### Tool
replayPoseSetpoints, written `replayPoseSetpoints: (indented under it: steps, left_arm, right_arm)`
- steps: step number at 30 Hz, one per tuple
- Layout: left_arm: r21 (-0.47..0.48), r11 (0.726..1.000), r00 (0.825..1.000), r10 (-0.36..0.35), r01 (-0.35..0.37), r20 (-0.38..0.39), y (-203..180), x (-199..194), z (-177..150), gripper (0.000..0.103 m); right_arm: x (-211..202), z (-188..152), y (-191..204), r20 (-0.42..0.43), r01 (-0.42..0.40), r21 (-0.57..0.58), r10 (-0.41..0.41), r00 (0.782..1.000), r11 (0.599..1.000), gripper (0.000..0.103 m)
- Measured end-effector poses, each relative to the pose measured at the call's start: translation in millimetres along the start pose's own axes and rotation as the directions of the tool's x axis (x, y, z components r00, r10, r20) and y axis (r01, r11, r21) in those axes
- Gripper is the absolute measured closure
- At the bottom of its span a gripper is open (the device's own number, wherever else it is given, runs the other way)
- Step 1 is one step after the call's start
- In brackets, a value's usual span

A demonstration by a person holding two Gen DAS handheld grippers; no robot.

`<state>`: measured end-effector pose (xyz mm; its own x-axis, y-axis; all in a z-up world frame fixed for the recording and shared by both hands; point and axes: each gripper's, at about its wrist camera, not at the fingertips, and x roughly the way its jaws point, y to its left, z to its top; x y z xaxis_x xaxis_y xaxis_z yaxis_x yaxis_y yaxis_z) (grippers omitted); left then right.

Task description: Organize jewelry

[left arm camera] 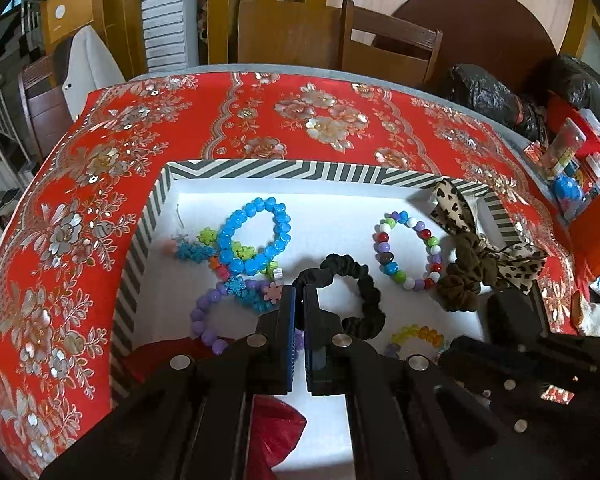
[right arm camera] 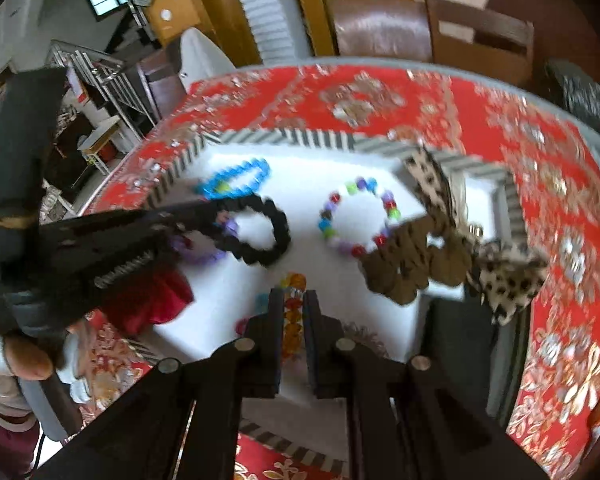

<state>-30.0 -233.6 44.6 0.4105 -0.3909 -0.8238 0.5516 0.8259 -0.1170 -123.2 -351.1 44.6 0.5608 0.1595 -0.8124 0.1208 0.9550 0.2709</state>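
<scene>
A striped box (left arm camera: 284, 169) with a white floor holds the jewelry. My left gripper (left arm camera: 299, 292) is shut on the near-left end of a black scrunchie (left arm camera: 366, 298), which loops away to the right. In the right wrist view the same scrunchie (right arm camera: 274, 232) hangs from the left gripper, which reaches in from the left. My right gripper (right arm camera: 294, 296) is shut on a clear amber and yellow bead bracelet (right arm camera: 293, 316) that runs up between its fingers. The view from the right wrist is blurred.
Also in the box are a blue bead bracelet (left arm camera: 256, 236), a multicolour bead bracelet (left arm camera: 408, 250), a purple one (left arm camera: 206, 320), snowflake charms (left arm camera: 236, 286), a brown leopard-print bow scrunchie (left arm camera: 470, 268) over the right wall, and red cloth (left arm camera: 276, 428). A red floral tablecloth (left arm camera: 80, 208) surrounds it.
</scene>
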Motion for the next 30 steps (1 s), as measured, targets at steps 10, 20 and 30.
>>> replayPoseSetpoints:
  steps: [10,20,30]
  left_arm:
    - [0.021,0.999,0.999,0.030,-0.029,-0.025,-7,17,4,0.101]
    - [0.047,0.999,0.998,0.023,-0.021,-0.059,-14,22,5,0.101]
    - [0.027,0.999,0.998,0.024,-0.022,-0.062,-12,15,-1,0.076]
  right_arm:
    - [10,-13,6,-0.026,-0.029,-0.014,0.029,0.999,0.999,0.094]
    - [-1,-18,-2,-0.033,-0.051,0.039,0.053,0.998,0.998,0.089]
    - [-24,-21,-7,0.027,-0.029,0.057,0.027,0.999,0.998,0.073]
